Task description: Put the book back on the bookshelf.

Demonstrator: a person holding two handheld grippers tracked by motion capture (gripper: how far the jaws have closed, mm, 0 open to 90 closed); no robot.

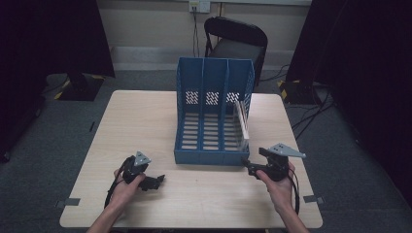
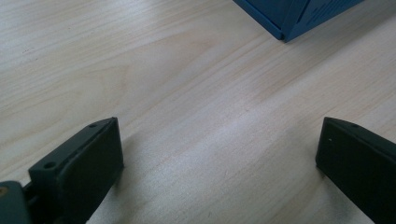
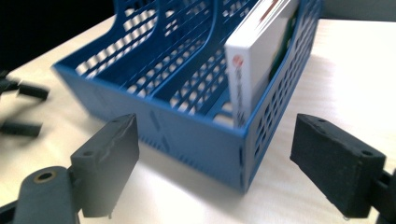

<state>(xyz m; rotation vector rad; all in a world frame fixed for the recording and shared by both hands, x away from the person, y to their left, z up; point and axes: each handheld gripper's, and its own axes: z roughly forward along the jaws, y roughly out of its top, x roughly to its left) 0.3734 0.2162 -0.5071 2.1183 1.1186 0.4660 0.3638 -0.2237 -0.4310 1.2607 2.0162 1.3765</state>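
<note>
Right tongs (image 3: 215, 158) gaping, empty, just short of blue file rack (image 3: 187, 126), book (image 3: 261, 51) upright in end slot, left tongs (image 2: 219, 154) open.

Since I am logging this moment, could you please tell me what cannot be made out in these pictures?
- Book in the blue file rack: its top is cut off by the right gripper view's upper edge, and its cover print is blurred.
- Rack in the left gripper view: a corner alone enters at the top edge.
- Right gripper in the high view: too small and dark to read how the jaws stand.
- Chair behind the table: lower part hidden by the rack.
</note>
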